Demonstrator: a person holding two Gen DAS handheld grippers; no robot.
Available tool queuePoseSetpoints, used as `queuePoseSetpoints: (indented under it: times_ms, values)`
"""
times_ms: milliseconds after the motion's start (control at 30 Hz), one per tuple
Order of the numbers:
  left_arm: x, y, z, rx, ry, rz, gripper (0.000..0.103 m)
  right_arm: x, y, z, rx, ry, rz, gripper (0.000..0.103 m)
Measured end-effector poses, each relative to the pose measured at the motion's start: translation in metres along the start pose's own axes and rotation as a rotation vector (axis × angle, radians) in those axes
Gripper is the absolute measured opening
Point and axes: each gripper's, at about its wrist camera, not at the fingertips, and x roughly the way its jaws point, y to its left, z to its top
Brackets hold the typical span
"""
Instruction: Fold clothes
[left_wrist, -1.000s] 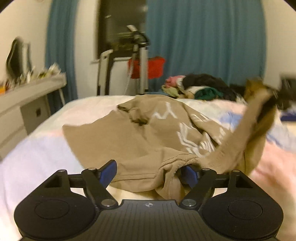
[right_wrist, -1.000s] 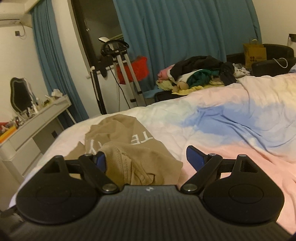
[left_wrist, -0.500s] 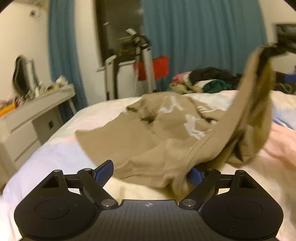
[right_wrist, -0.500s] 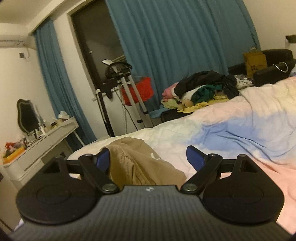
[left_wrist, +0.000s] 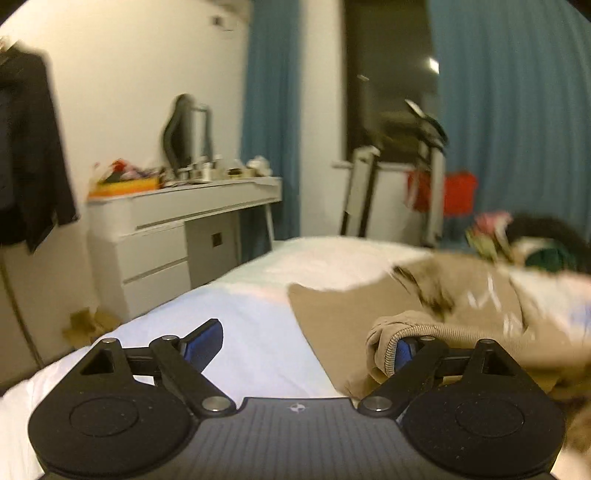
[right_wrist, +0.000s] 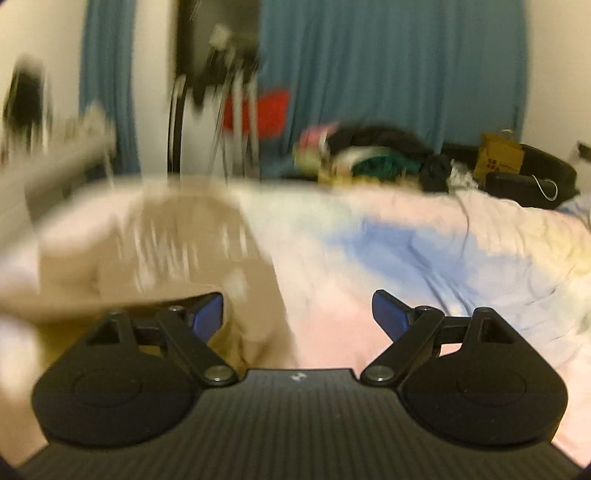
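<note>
A tan T-shirt with white lettering (left_wrist: 369, 306) lies crumpled on the bed. In the left wrist view its ribbed hem is draped over my right blue fingertip (left_wrist: 402, 354). My left gripper (left_wrist: 303, 343) is open, with nothing clamped between the jaws. In the blurred right wrist view the shirt (right_wrist: 177, 251) lies at left and hangs by my left fingertip (right_wrist: 207, 314). My right gripper (right_wrist: 297, 314) is open over the pink and blue bedcover (right_wrist: 424, 258).
A white desk with drawers (left_wrist: 166, 236) and a mirror stands left of the bed. An exercise machine (left_wrist: 424, 166) and blue curtains are behind. A pile of clothes (right_wrist: 369, 155) and a dark sofa with a paper bag (right_wrist: 498, 158) lie at the far side.
My left gripper has swung left, toward the desk, with the hem still hooked on its right finger. My right gripper has dropped fast toward the bed, and the lifted shirt has fallen back down.
</note>
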Motion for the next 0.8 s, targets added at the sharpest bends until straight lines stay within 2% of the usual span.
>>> queuePoseSetpoints:
  times_ms: [33,133,200,267,333,400,467,600,667,800]
  values:
    - [-0.005,0.003,0.004,-0.010,-0.012,-0.003,0.091,0.004,0.003,-0.005,-0.030,0.045,-0.007,0.087]
    - [-0.022,0.006,0.015,-0.015,-0.054,-0.018,0.093,-0.007,-0.009,-0.002,0.061,0.037,-0.012,0.087]
    - [-0.036,0.012,0.032,-0.048,-0.088,-0.033,0.093,-0.029,-0.015,0.011,0.090,-0.040,-0.024,0.087]
    - [-0.050,0.018,0.060,-0.081,-0.141,-0.030,0.093,-0.056,-0.018,0.040,0.080,-0.118,-0.010,0.087]
    - [-0.063,0.024,0.100,-0.133,-0.189,-0.046,0.095,-0.086,-0.019,0.074,0.041,-0.194,0.004,0.087]
    - [-0.076,0.028,0.152,-0.173,-0.260,-0.063,0.097,-0.125,-0.013,0.115,-0.040,-0.299,-0.017,0.087]
    - [-0.096,0.033,0.206,-0.195,-0.339,-0.076,0.100,-0.165,-0.011,0.157,-0.069,-0.387,-0.018,0.087]
    - [-0.140,0.037,0.311,-0.124,-0.510,-0.066,0.102,-0.243,-0.016,0.235,-0.102,-0.532,-0.010,0.087]
    - [-0.167,0.045,0.353,-0.100,-0.580,-0.087,0.103,-0.281,-0.019,0.269,-0.116,-0.588,-0.009,0.087]
    - [-0.226,0.065,0.419,-0.094,-0.643,-0.156,0.103,-0.350,-0.027,0.312,-0.126,-0.683,0.026,0.087]
